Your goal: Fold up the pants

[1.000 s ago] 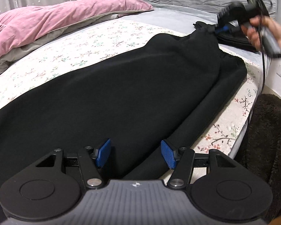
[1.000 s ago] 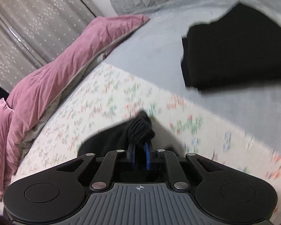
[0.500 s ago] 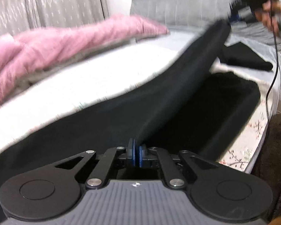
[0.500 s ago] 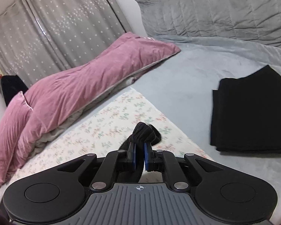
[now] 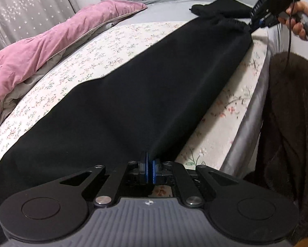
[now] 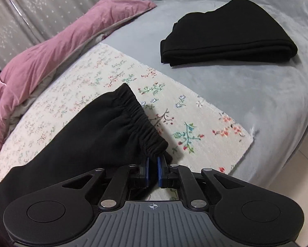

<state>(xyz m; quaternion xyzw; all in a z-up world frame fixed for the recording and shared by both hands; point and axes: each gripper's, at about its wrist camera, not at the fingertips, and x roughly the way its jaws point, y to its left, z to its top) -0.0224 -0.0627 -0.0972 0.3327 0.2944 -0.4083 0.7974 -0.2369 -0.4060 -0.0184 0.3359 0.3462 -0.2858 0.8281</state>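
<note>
Black pants (image 5: 145, 94) lie stretched lengthwise on a floral cloth (image 5: 104, 47) over the bed, folded leg on leg. My left gripper (image 5: 149, 169) is shut on the near edge of the fabric. At the far end the right gripper (image 5: 254, 23), in a person's hand (image 5: 298, 18), holds the elastic cuff end. In the right wrist view my right gripper (image 6: 153, 171) is shut on the gathered cuff (image 6: 147, 131) of the pants (image 6: 81, 135), just above the floral cloth (image 6: 195, 127).
A folded black garment (image 6: 228, 39) rests on the grey sheet (image 6: 256, 86) beyond the cloth. A pink duvet (image 5: 47, 41) is bunched along the left. A dark brown furry rug (image 5: 289, 123) lies beside the bed's right edge. Curtains (image 6: 40, 10) hang behind.
My left gripper went from open to shut on the pants' near edge. Both ends were lifted, and one leg now lies folded over the other, stretched flat; the right gripper came down toward the cloth.
</note>
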